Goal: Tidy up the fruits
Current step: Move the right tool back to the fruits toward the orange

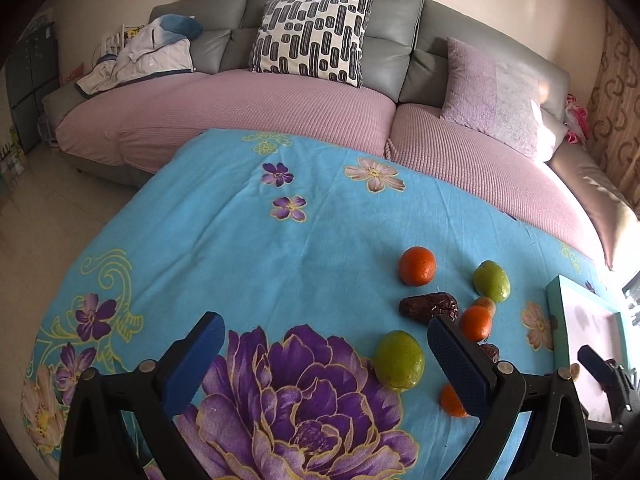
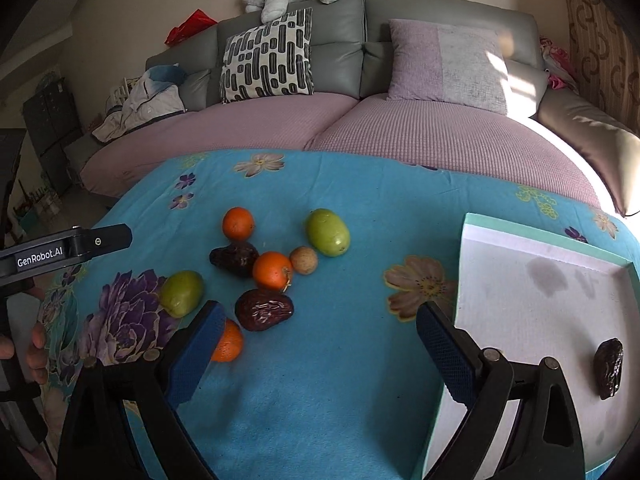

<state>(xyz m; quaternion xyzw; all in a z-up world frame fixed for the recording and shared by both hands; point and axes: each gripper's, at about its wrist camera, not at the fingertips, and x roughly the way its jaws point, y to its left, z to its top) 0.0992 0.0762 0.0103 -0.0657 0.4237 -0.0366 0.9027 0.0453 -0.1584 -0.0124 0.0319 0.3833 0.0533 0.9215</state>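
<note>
Loosely clustered, the fruits sit on a bench covered by a blue floral cloth point(image 2: 320, 380). In the right wrist view they fill the centre-left of the frame: a small orange point(image 2: 238, 223) at the top, a smooth green fruit point(image 2: 328, 232) to its right, and a dark wrinkled date point(image 2: 234, 258) touching a second orange point(image 2: 273, 270) with a stem. A small tan round fruit point(image 2: 304, 260) sits just beside that orange. Lower down lies a glossy brown date point(image 2: 265, 310), a second green fruit point(image 2: 182, 293) at the left, and a third orange point(image 2: 228, 342) partly hidden behind the left finger.

At the right edge of that frame a white tray with a teal rim point(image 2: 540, 300) holds one dark date point(image 2: 609, 368), alone near its lower right.

The right gripper point(image 2: 316, 340) hovers above the cloth, fingers spread wide and holding nothing. The left gripper point(image 1: 326, 354) is likewise released, its fingers apart over the purple flower print, with a green fruit point(image 1: 399, 360) between them, nearer the right finger, in the lower right of the left wrist frame.
</note>
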